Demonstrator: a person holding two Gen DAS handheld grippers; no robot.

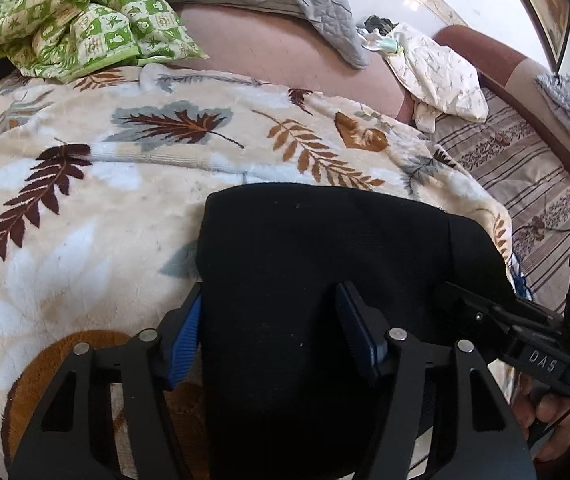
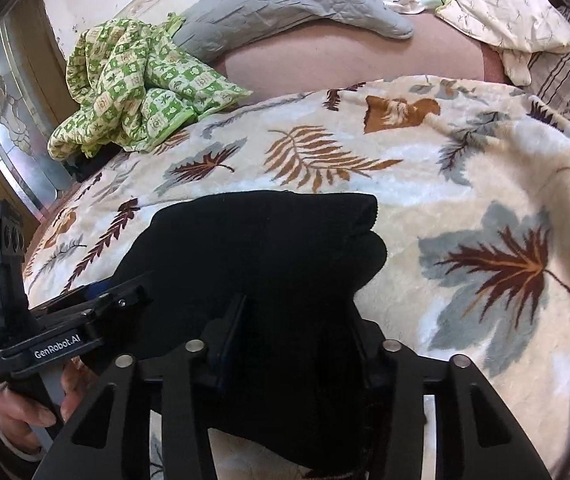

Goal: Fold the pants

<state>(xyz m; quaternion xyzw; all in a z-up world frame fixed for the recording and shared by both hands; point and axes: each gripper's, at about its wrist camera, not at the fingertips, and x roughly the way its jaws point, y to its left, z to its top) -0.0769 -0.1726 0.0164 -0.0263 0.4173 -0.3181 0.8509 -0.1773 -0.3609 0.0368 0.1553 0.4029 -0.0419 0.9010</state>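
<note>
Lying folded into a thick bundle on the leaf-patterned blanket (image 1: 133, 216), the one pair of black pants (image 1: 317, 248) fills the lower middle of both wrist views. Two hand-held grippers meet it. The left hand-held gripper (image 1: 271, 322) has the dark cloth between its blue pads, the cloth filling the gap from pad to pad, so it looks clamped on the pants. The right hand-held gripper (image 2: 299, 320) has the bundle's near edge bunched between its two fingers, gripping it as well. A hand (image 2: 25, 412) wraps the other gripper's handle at the lower left of the right wrist view.

Beyond the blanket, at the top of both views, I count one crumpled green checked cloth (image 2: 133, 92), one grey quilted pillow (image 2: 285, 4) and one cream printed pillow (image 2: 501, 12), all on the bed. A striped sheet (image 1: 525, 176) shows at the right of the left wrist view.
</note>
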